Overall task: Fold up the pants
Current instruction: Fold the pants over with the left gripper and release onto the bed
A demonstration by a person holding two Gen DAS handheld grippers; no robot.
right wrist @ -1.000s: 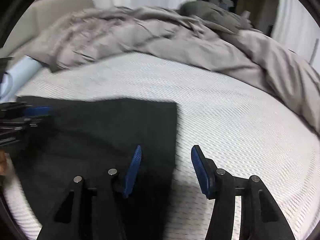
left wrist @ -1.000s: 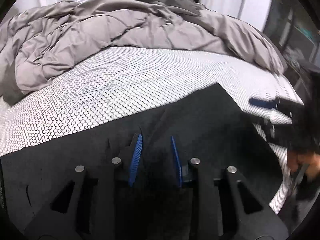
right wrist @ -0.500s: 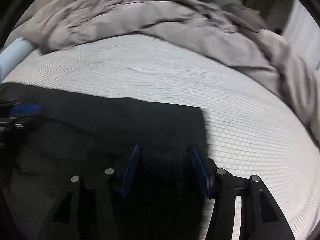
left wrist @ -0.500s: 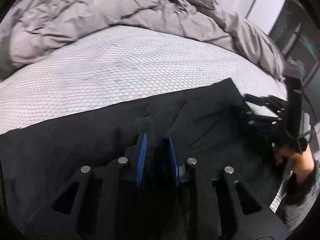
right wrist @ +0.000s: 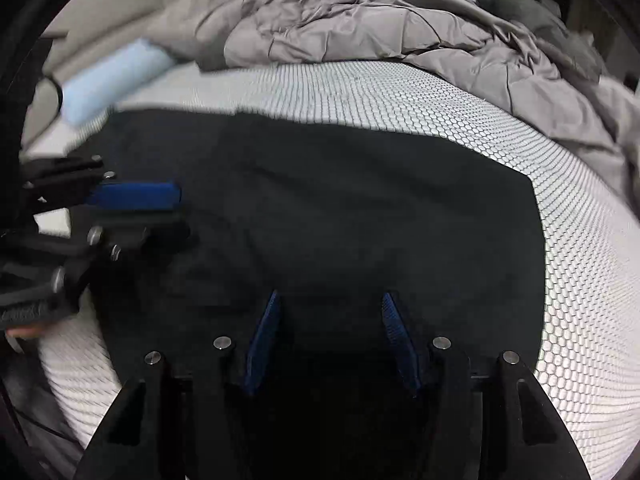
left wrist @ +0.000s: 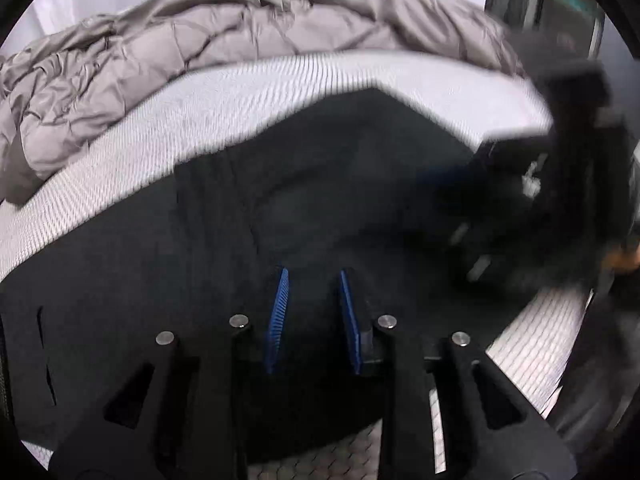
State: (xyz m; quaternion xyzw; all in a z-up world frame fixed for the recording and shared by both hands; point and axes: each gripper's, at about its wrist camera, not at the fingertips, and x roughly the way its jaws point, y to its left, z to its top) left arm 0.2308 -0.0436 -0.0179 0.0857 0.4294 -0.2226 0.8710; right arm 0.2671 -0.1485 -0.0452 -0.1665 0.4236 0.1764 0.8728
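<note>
**A:** ok so where are we at? The black pants [right wrist: 340, 208] are spread flat on the bed [right wrist: 580, 280], on the white honeycomb-pattern mattress cover, with the grey duvet [right wrist: 400, 28] bunched up behind. Both grippers are over the fabric.

**B:** yeah. The left gripper [left wrist: 312, 312] has its jaws only a narrow gap apart and they've just opened a touch. Dark cloth sits behind the gap, but I can't see it pinched. The right gripper [right wrist: 328, 336] has its jaws clearly apart, pants below them, nothing clamped.

**A:** what worries you?

**B:** black on black, mostly. Easy to grab just the top layer, or a wrinkle instead of the edge, and then the fold drags crooked. Also the grippers are near each other, so if one pulls first the cloth could bunch between them.
</note>
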